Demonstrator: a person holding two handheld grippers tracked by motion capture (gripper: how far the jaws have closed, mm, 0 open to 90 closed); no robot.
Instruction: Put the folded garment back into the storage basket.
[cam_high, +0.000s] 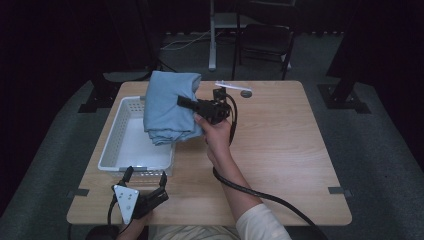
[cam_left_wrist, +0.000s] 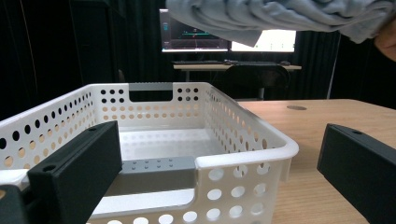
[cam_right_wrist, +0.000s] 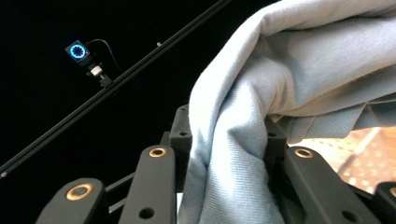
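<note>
A folded light blue cloth (cam_high: 167, 106) hangs in the air above the far right part of a white perforated basket (cam_high: 116, 142). My right gripper (cam_high: 186, 103) is shut on the cloth from its right side, its jaws pointing left. In the right gripper view the cloth (cam_right_wrist: 280, 88) bunches between the two black jaws and drapes over them. The left gripper view has the cloth's underside (cam_left_wrist: 280, 16) along the top, above the basket (cam_left_wrist: 243, 156). My left gripper (cam_high: 146, 178) rests at the table's near edge just before the basket, jaws open, nothing between them.
The basket sits on the left half of a wooden table (cam_high: 280, 145). A small grey disc (cam_high: 245, 93) and a white strip (cam_high: 226, 85) lie near the far edge. A dark chair (cam_high: 262, 42) stands beyond the table.
</note>
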